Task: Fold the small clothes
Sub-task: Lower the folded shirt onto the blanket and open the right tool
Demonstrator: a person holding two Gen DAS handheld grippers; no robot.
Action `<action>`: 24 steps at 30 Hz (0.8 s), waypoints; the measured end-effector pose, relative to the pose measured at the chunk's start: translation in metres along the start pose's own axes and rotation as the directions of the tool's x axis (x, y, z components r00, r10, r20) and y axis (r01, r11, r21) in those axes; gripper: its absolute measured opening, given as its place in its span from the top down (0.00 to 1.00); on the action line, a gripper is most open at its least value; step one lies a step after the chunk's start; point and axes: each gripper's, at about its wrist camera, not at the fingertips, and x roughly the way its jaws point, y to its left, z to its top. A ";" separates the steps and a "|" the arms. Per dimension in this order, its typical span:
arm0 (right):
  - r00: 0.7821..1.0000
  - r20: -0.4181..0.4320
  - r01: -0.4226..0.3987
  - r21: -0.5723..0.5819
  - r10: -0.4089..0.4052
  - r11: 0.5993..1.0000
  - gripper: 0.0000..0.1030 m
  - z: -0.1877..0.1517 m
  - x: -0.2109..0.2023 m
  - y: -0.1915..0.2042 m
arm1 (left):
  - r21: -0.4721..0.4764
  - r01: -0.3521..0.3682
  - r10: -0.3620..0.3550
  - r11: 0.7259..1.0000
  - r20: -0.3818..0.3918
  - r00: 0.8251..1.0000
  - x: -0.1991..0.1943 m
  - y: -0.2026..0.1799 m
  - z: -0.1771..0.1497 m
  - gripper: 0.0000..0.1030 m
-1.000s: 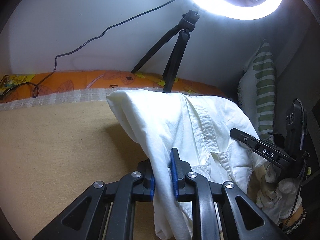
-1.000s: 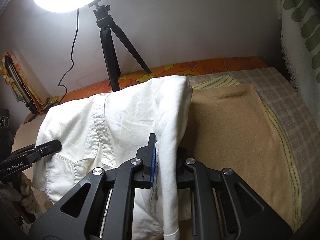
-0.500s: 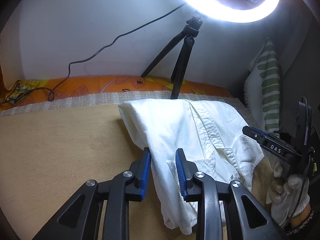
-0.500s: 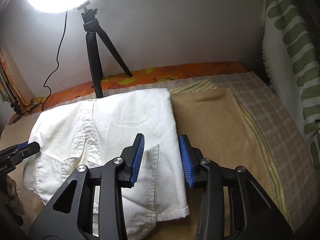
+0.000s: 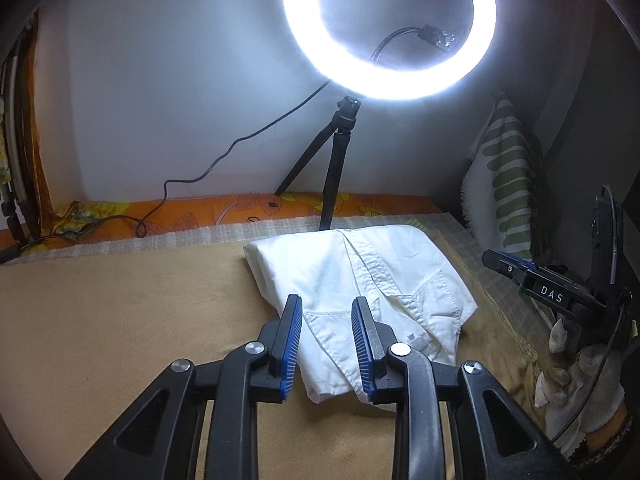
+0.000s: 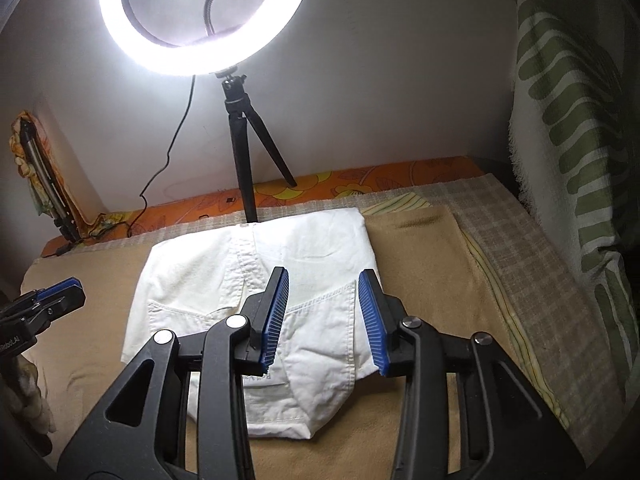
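Note:
A small white shirt [image 5: 360, 280] lies folded flat on the tan blanket [image 5: 140, 320], placket and pocket facing up. My left gripper [image 5: 326, 304] hovers open above the shirt's near left edge, and its blue pads touch nothing. In the right wrist view the same shirt [image 6: 240, 280] lies below my right gripper [image 6: 324, 276], which is open over the shirt's near right part and holds nothing. The right gripper's fingers [image 5: 516, 270] show at the right edge of the left wrist view, held by a gloved hand [image 5: 580, 380]. The left gripper's fingertips [image 6: 60, 292] show at the left of the right wrist view.
A lit ring light [image 5: 390, 28] on a black tripod [image 5: 336, 172] stands just behind the shirt, and its cable [image 5: 208, 172] trails left. A green-striped cloth [image 6: 568, 140] hangs at the right. An orange patterned sheet [image 5: 200, 212] and a checked cloth [image 6: 520, 260] border the blanket.
Both grippers opened and let go of the shirt, then drew back and up. The shirt, lifted and draped a second ago, now lies flat on the blanket.

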 end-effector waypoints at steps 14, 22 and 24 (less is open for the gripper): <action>0.996 0.081 -0.027 0.005 0.026 1.000 0.63 -0.026 -0.105 0.050 | 0.074 -0.001 -0.005 0.997 0.081 0.997 -0.106 -0.025 -0.032 0.71; 0.994 0.108 -0.032 -0.005 0.033 0.999 0.59 -0.064 -0.150 0.084 | 0.101 0.002 -0.013 0.995 0.108 0.994 -0.157 -0.028 -0.062 0.68; 0.993 0.110 -0.040 -0.007 0.041 0.999 0.59 -0.072 -0.157 0.091 | 0.109 -0.002 -0.011 0.994 0.118 0.993 -0.167 -0.028 -0.070 0.68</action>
